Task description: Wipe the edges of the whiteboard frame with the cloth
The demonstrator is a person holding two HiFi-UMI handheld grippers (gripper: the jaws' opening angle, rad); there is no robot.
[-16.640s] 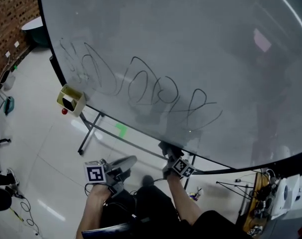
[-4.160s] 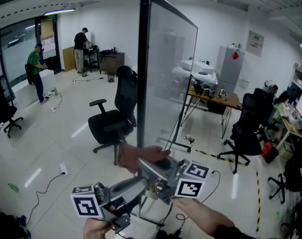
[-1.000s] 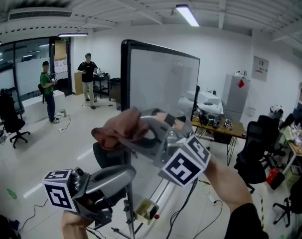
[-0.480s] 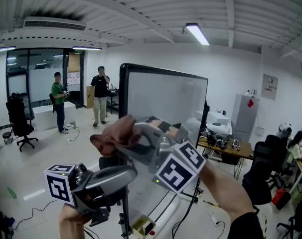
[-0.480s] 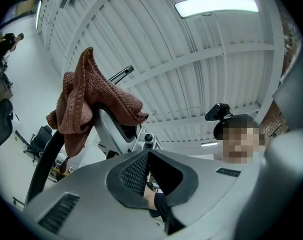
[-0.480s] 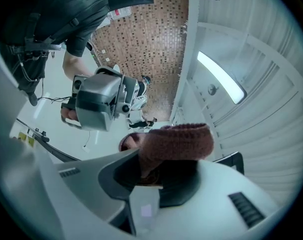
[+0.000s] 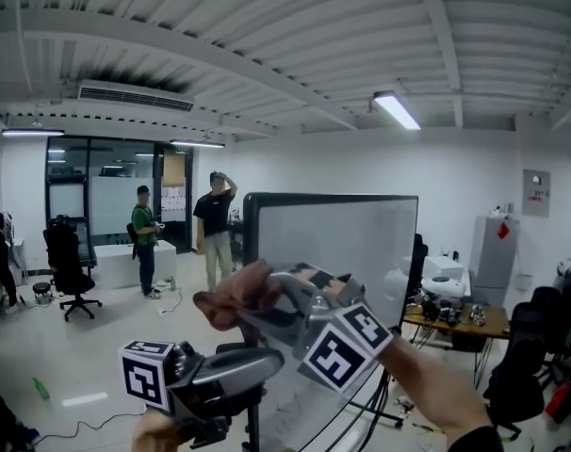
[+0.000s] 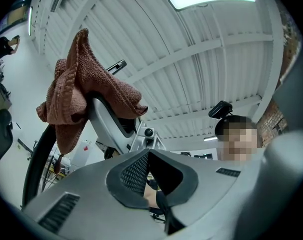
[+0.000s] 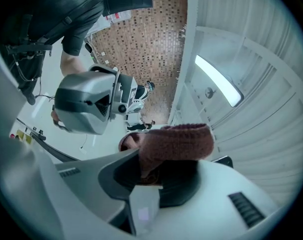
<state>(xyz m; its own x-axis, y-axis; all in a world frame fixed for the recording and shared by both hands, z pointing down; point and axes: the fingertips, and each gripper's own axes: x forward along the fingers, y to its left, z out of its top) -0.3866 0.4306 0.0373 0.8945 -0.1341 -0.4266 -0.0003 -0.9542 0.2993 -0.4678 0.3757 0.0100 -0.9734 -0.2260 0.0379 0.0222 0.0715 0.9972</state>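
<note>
The right gripper (image 7: pixel 267 299) clamps the cloth (image 7: pixel 236 298) just at the whiteboard frame (image 7: pixel 333 197), by its upright left edge below the top corner; contact is unclear. The left gripper (image 7: pixel 267 359), jaws together and empty, hangs lower down that edge.

Smooth grey left hand-held gripper (image 7: pixel 274 358), matching right hand-held gripper (image 7: pixel 259 301), black-and-white square-marker cube (image 7: pixel 347 347) on each, black sleeve (image 7: pixel 476 439)
</note>
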